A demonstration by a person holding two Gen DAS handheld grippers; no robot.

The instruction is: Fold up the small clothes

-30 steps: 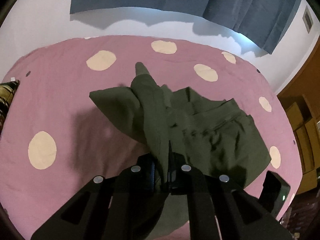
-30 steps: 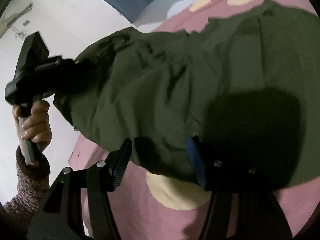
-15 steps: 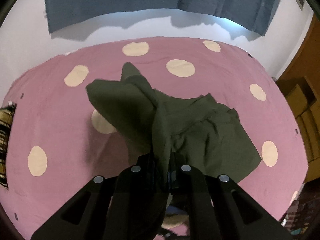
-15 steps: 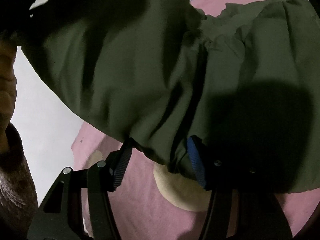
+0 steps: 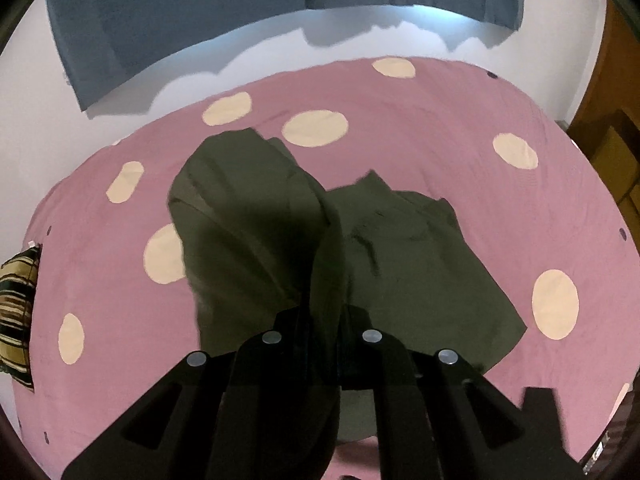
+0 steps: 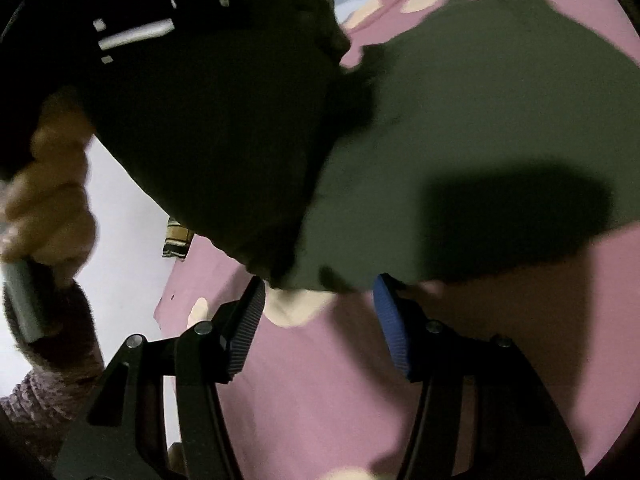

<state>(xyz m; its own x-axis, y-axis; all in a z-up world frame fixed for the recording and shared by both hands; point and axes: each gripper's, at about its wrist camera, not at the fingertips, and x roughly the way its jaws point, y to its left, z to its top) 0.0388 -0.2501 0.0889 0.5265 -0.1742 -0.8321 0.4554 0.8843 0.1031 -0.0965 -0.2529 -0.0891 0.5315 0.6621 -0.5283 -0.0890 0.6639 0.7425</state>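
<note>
A dark olive garment [image 5: 420, 264] lies crumpled on a pink bedspread with cream dots [image 5: 420, 96]. My left gripper [image 5: 324, 320] is shut on a fold of the garment and holds that part lifted, so the cloth drapes up from the bed. In the right wrist view the garment [image 6: 480, 120] fills most of the frame, and its lifted edge hangs from the left gripper's body [image 6: 120, 40] at upper left. My right gripper [image 6: 320, 300] is open, its jaws just below the garment's near edge with no cloth between them.
Blue curtains [image 5: 200, 12] hang on the white wall behind the bed. A striped cushion [image 5: 16, 308] sits at the bed's left edge. Wooden furniture [image 5: 616, 152] stands at right. A hand in a knitted sleeve [image 6: 48, 208] holds the left gripper's handle.
The left gripper has risen and pulled back with the cloth, so more of the bed shows. The right gripper has drawn back: the garment's edge no longer lies between its jaws.
</note>
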